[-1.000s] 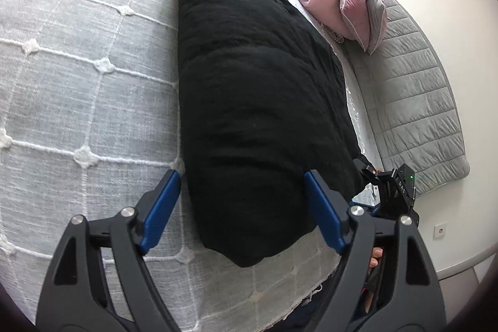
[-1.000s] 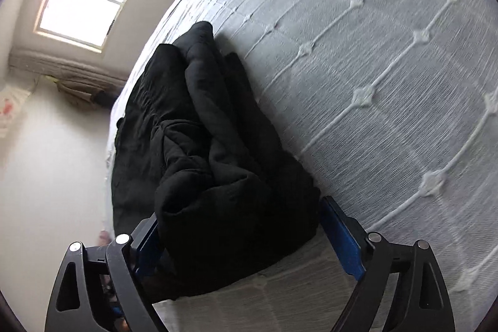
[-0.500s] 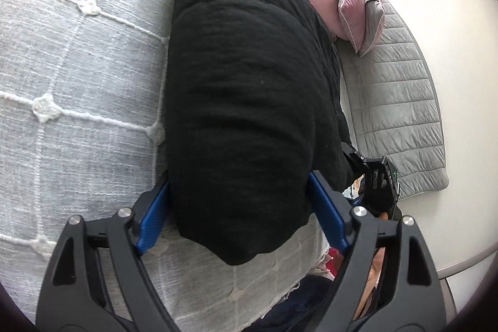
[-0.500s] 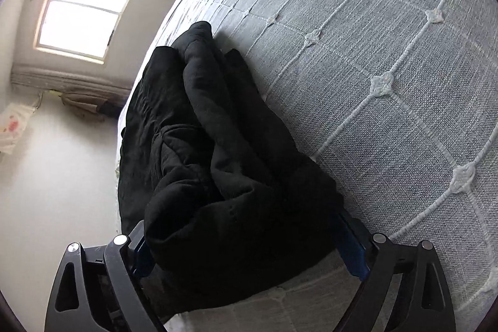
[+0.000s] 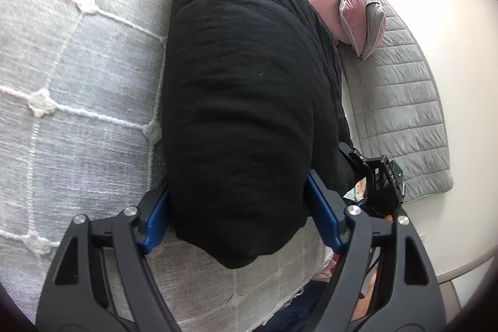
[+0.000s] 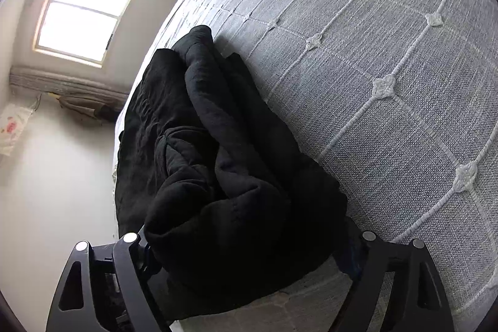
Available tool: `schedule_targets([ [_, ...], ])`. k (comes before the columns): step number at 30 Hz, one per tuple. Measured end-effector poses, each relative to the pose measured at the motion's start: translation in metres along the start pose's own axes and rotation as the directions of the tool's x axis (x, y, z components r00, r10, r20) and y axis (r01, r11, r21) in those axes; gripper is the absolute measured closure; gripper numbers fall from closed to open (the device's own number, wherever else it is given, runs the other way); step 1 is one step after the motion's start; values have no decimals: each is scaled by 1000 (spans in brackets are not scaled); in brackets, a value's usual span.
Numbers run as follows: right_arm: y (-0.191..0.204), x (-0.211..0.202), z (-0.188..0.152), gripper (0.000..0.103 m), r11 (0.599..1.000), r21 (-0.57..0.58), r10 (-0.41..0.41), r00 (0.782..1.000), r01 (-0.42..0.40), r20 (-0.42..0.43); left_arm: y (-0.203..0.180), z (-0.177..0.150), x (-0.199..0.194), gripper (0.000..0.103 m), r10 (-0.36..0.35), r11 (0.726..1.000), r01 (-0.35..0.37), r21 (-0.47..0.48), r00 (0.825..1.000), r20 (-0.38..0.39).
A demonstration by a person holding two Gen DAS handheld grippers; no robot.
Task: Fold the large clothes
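Where black garment (image 5: 242, 101) bunches, left gripper (image 5: 241, 213) jaws straddle it apart; right gripper (image 6: 246, 257) jaws buried, state unclear.

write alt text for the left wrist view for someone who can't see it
The left claw straddles the near end of a bulky black garment lying lengthwise on a grey quilted bedspread, its blue pads wide apart on either side. Pink and grey cushions sit at the far end, and the right claw shows beside the garment.
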State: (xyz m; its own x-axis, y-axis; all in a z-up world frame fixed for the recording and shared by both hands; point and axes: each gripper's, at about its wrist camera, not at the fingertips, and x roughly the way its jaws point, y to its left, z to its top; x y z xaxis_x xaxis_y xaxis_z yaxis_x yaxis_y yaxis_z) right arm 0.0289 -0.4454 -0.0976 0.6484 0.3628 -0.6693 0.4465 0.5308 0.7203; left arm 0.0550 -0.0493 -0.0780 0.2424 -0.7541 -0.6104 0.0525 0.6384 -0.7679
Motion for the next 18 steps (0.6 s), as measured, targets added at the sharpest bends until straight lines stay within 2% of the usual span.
schedule_targets([
  [7, 5, 2, 0, 18, 1000, -9, -14, 1000, 14, 13, -2, -1, 0, 26, -3, 1000, 4, -15, 1000, 26],
  [12, 18, 1, -3, 34, 997, -73, -33, 999, 36, 38, -10, -4, -3, 41, 24, 1000, -24, 2, 998, 60],
  [18, 34, -6, -8, 47, 988, -142, -50, 995, 62, 84, -9, -4, -5, 44, 29, 1000, -28, -11, 997, 69],
])
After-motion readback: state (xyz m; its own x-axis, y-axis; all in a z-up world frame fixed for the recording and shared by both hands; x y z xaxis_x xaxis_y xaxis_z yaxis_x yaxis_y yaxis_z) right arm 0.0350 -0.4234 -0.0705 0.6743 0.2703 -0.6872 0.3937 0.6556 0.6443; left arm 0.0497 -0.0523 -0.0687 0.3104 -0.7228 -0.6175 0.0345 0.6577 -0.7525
